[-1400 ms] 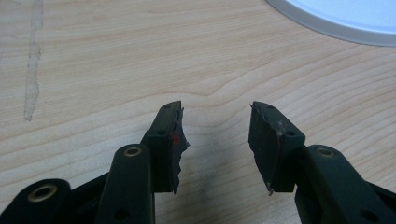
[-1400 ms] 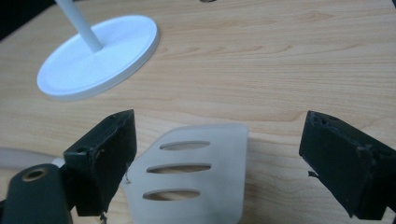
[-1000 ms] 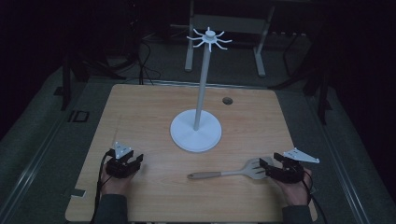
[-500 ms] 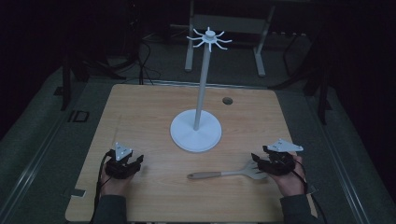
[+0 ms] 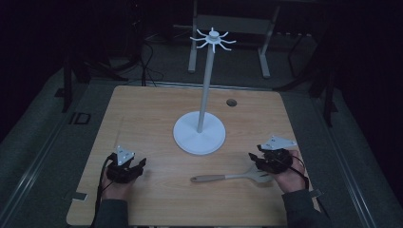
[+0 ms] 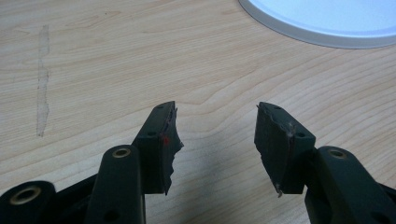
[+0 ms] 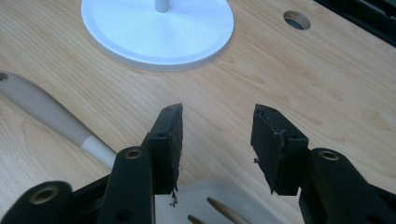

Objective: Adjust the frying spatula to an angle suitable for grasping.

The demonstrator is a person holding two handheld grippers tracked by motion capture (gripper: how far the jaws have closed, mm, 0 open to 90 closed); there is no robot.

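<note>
Here the white stand (image 5: 199,137), a round base with a thin pole topped by a ring of hooks, sits a little beyond the middle of the wooden table (image 5: 142,109) and serves as the marker for everything else. Toward the person from its base and slightly to the right lies the slotted spatula (image 5: 233,176), flat on the wood, its pale handle pointing left and its slotted head on the right. The right gripper (image 5: 260,162) hangs just over that head, to the right of the base and nearer the person than it; in the right gripper view the head (image 7: 219,205) shows low between the two black jaws, which have just been closing yet stand apart with a clear gap, pressing on nothing, while the handle (image 7: 46,112) runs off to the left and the stand's base (image 7: 159,28) lies ahead. The left gripper (image 5: 138,166) rests on the table to the left of the base and nearer the person than it, well apart from the spatula; its jaws have just been opening and stand released over bare wood, with the rim of the base (image 6: 327,28) beyond them.
</note>
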